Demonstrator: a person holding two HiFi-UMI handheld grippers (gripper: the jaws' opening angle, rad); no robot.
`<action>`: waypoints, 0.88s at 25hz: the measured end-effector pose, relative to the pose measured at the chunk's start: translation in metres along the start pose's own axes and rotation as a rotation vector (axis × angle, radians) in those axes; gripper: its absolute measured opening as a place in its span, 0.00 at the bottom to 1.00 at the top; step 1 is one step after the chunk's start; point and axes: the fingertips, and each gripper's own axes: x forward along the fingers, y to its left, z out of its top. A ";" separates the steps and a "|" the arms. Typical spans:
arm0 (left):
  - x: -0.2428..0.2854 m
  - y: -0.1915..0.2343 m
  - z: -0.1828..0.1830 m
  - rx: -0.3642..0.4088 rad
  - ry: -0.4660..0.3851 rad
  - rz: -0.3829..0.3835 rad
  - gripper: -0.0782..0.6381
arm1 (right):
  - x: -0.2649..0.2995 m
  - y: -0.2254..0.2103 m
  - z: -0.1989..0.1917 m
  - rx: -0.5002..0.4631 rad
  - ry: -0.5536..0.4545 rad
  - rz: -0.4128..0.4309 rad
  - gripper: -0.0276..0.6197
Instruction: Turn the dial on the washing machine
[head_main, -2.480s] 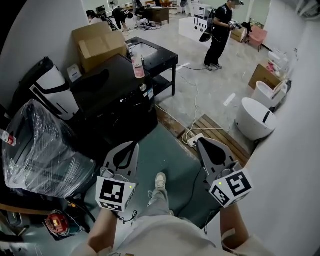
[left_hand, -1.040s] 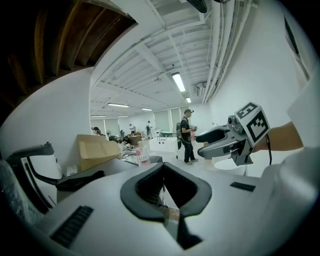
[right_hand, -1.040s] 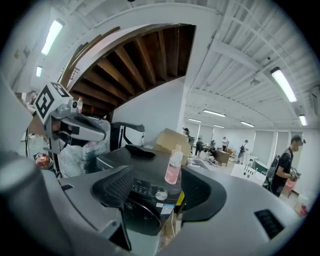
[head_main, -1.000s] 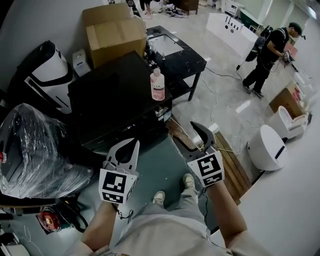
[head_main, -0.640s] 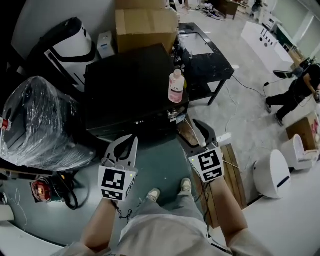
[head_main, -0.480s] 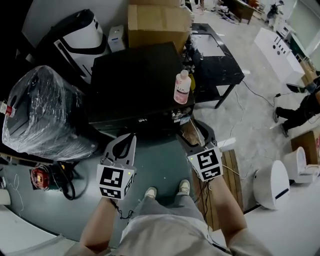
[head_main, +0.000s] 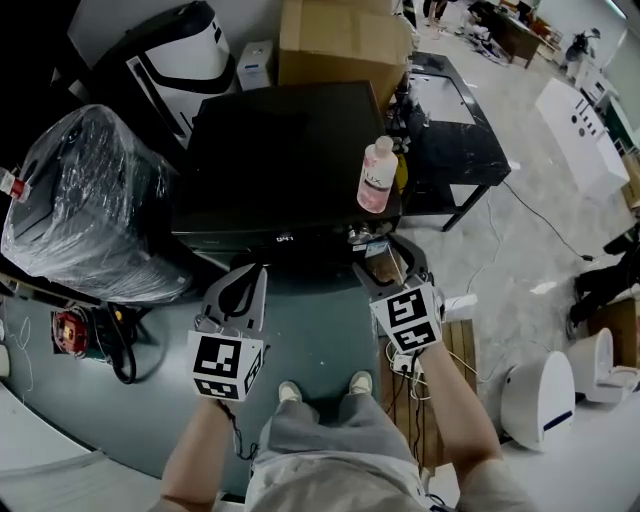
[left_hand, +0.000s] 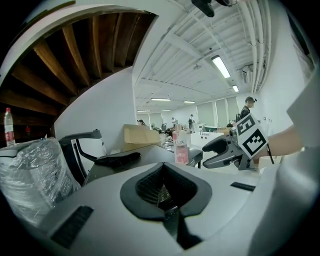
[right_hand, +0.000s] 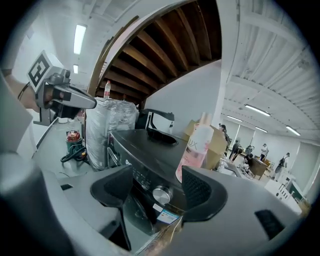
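The black washing machine stands straight ahead of me in the head view. Its silver dial sits on the front panel near the right corner, below a pink bottle standing on the lid. My right gripper is open just in front of that corner; in the right gripper view the dial shows between its two pads, a short way off and untouched. My left gripper hangs shut and empty before the machine's front, left of the right one.
A plastic-wrapped bulk stands left of the machine, a cardboard box behind it, a low black table to its right. A red tool with cables lies at floor left; wooden planks and a white bin at right.
The view has swung so the washing machine now lies straight ahead. Both grippers have come up to its front, the right one close to the dial corner.
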 end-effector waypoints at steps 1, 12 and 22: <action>0.002 0.001 -0.003 0.001 -0.004 0.006 0.14 | 0.005 0.001 -0.003 -0.020 0.006 0.011 0.55; 0.027 0.014 -0.054 0.058 -0.054 0.021 0.14 | 0.064 0.012 -0.056 -0.221 0.138 0.004 0.54; 0.050 0.014 -0.106 0.037 -0.061 0.010 0.14 | 0.104 0.014 -0.098 -0.523 0.228 -0.088 0.53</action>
